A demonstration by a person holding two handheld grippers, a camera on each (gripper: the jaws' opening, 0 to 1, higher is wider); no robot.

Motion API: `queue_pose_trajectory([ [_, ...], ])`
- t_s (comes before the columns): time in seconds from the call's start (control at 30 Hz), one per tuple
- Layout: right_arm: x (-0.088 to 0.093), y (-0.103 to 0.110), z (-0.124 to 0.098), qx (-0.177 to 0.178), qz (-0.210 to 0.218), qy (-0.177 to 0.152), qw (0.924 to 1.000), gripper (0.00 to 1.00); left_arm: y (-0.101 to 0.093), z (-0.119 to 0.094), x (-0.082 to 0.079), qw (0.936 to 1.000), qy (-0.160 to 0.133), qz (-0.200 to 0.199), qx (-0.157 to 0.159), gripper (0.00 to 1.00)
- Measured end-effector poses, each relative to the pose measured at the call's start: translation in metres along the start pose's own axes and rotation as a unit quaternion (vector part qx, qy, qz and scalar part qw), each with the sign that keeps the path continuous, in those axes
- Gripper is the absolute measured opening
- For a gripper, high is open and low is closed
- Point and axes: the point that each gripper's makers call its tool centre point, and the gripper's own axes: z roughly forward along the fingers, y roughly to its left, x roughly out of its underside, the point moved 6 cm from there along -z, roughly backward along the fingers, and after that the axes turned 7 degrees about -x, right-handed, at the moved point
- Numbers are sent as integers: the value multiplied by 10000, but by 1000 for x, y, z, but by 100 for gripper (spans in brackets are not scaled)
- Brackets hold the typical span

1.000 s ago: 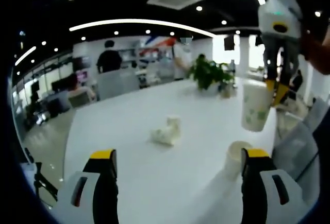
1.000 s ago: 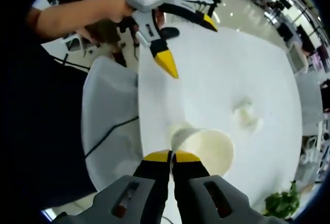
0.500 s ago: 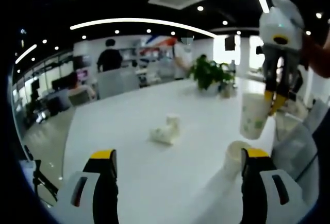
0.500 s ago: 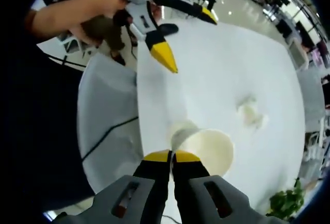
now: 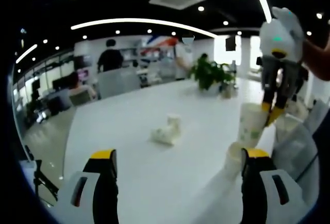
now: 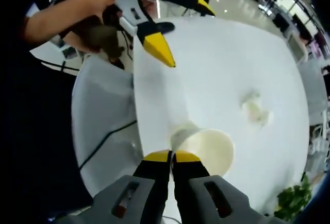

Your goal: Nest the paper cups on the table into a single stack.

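In the left gripper view, the left gripper (image 5: 178, 157) has its jaws wide apart over the white surface (image 5: 129, 126). The right gripper (image 5: 273, 112) grips the rim of a paper cup (image 5: 251, 125), just above a second cup (image 5: 234, 158) standing on the surface. A crumpled cup (image 5: 166, 130) lies farther off.

In the right gripper view, the jaws are clamped on the held cup's rim (image 6: 206, 149).

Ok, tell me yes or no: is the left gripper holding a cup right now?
No, in the left gripper view the left gripper has its jaws wide apart with nothing between them; the right gripper holds the raised cup.
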Motion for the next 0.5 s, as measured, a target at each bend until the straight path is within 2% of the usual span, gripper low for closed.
queue_pose_trajectory([
  [0.5,4,-5,22,-23,132,6,9999,0,0,2,3,10000,52,-42,29,98],
])
